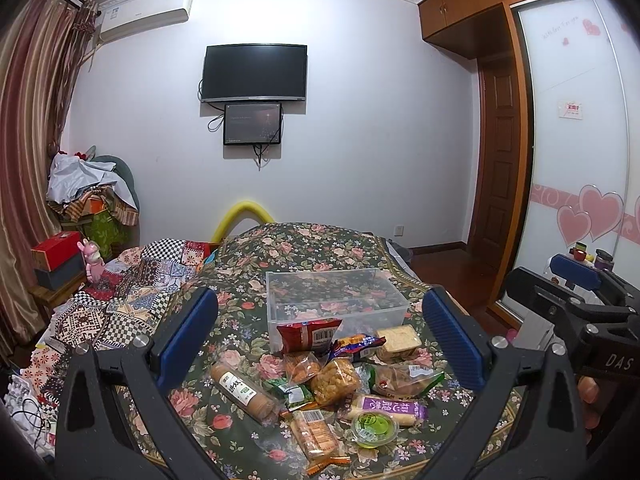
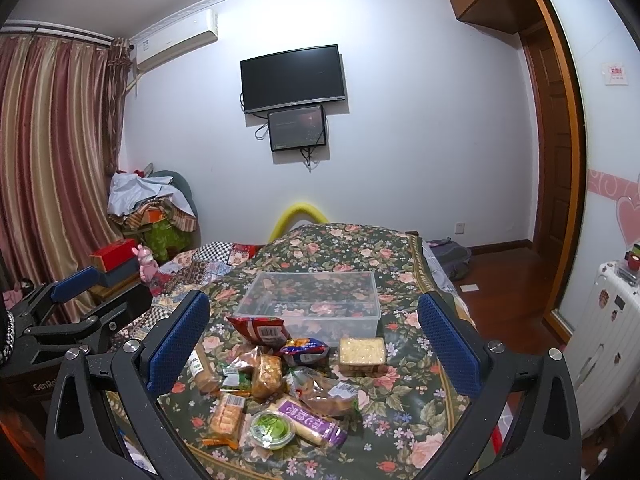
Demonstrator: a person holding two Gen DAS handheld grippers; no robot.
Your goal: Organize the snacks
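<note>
Above the snack pile (image 1: 320, 376) | both hand-held grippers (image 1: 320, 340) (image 2: 314, 342) spread wide, holding nothing | clear box (image 1: 336, 300) behind

Clear box (image 1: 336, 300) open-topped at 12 o'clock, snack pile (image 1: 328, 384) crowding its near wall, bare floral cloth (image 2: 416, 412) free at 3 o'clock

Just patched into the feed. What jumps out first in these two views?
A heap of wrapped snacks lies on the flowered cloth, with a red packet leaning on the near wall of an empty clear plastic box just behind it. Both the left gripper and right gripper hover open over the heap, holding nothing.
</note>
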